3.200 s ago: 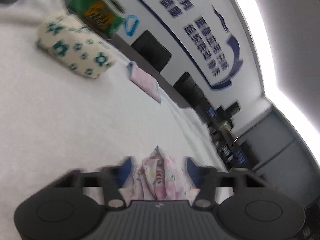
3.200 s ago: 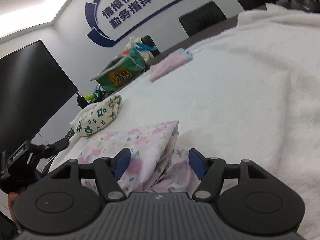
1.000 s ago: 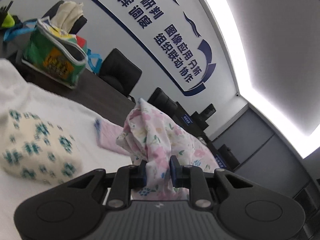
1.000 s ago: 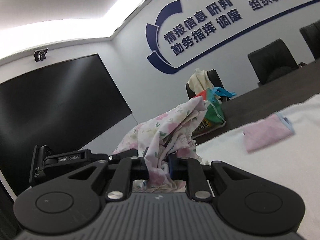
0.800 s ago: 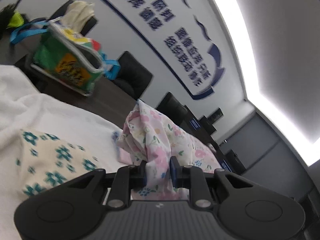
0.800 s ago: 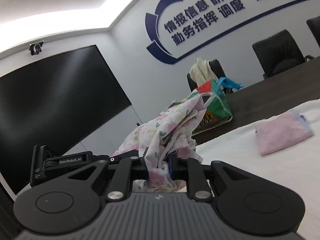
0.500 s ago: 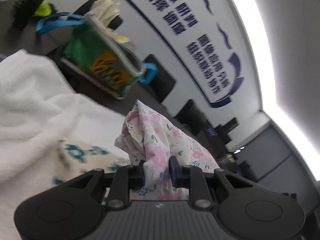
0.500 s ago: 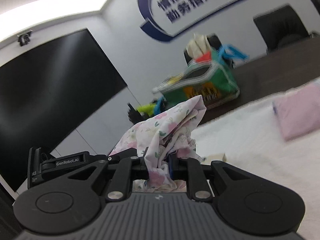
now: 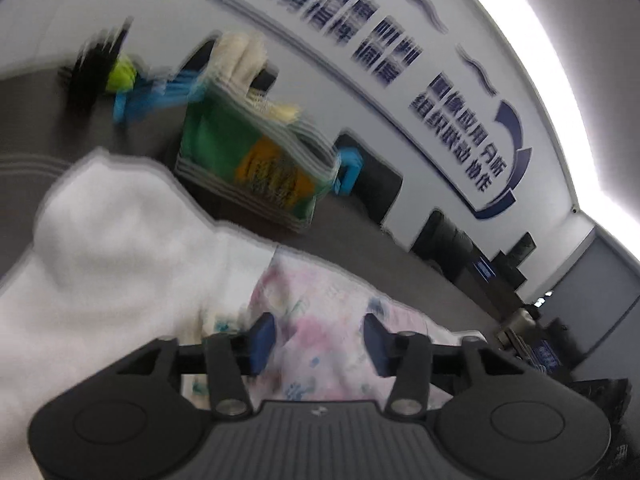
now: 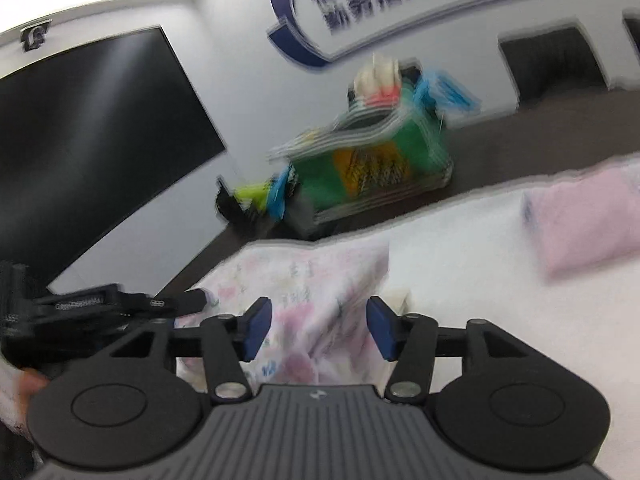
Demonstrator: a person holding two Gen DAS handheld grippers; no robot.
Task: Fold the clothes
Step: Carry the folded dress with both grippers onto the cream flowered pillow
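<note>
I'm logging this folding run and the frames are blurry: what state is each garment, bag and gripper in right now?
Left gripper: jaws open, holding nothing.
Right gripper: jaws open, holding nothing.
Pink floral garment: released, lying on the white towel.
Plain pink garment: folded, lying on the towel.
Green bag: upright on the dark table, stuffed full.

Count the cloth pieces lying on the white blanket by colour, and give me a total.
Pink floral: 1, the garment lying between the open right gripper fingers.
Plain pink: 1, the folded piece.
Cream with teal print: 1, mostly hidden under the floral garment.
Total: 3.
</note>
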